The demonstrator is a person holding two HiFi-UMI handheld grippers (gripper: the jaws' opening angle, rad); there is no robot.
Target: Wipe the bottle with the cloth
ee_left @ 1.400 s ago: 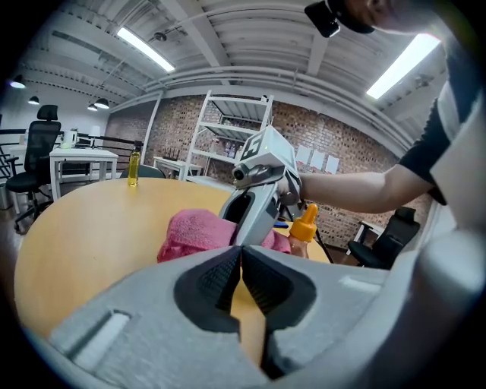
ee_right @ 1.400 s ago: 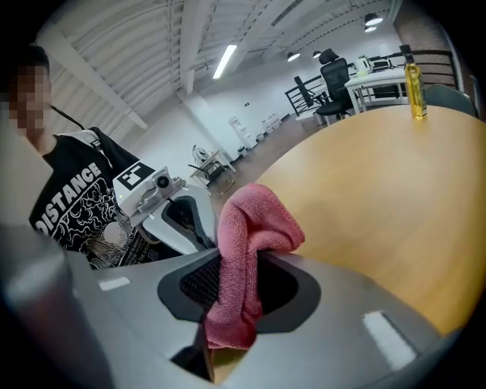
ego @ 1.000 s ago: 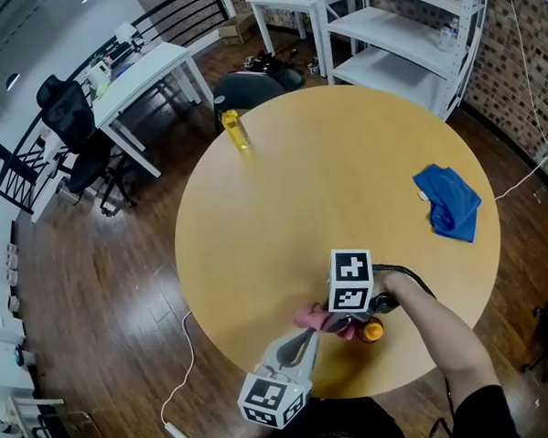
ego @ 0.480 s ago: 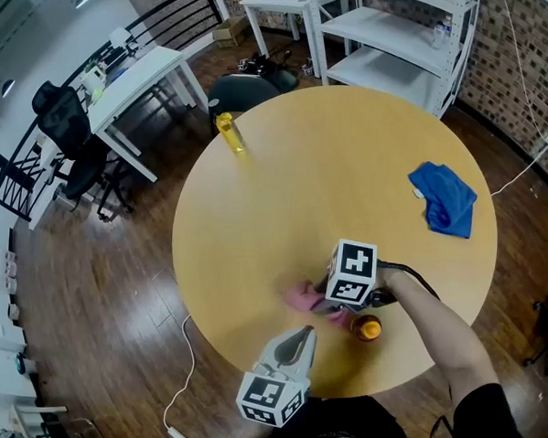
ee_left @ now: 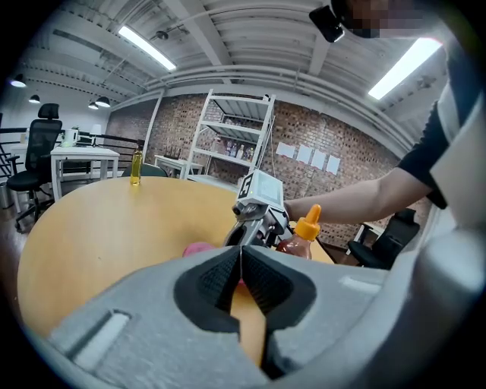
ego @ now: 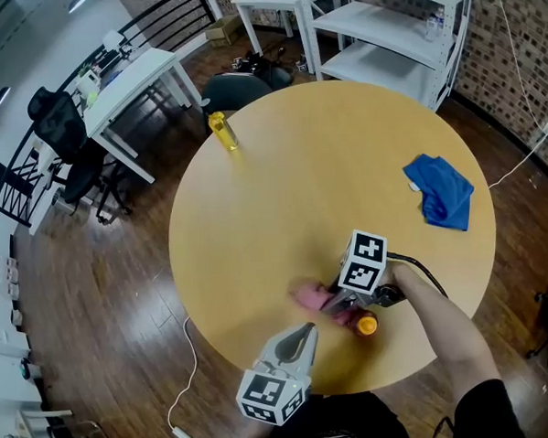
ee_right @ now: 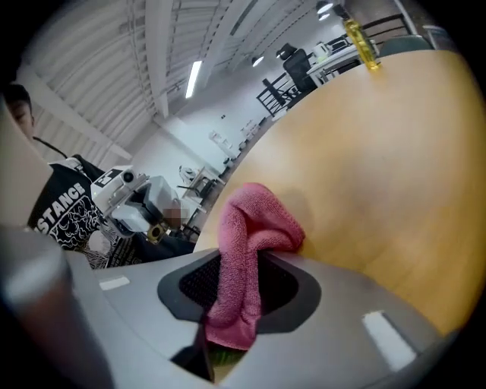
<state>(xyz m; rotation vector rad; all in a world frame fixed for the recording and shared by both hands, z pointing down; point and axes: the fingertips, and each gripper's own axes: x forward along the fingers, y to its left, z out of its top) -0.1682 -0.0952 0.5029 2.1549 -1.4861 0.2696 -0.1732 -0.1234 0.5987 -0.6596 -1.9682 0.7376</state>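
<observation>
Two grippers work the near edge of the table (ego: 304, 169). The right gripper (ego: 336, 305) clamps the pink cloth (ee_right: 243, 251). The bottle (ego: 366, 325) stands upright, orange cap up, just beside that gripper on the person's side. The left gripper (ego: 301, 332), clenched on nothing, sits farther off. Right's the likelier wiper.

Seen from above, my right gripper (ego: 335, 306) covers nearly all of the bottle (ego: 366, 325); only its orange cap shows. The right end of the cloth (ego: 308, 298) disappears under that gripper. What stands on the far shelves (ego: 378, 68) is too small to tell.
</observation>
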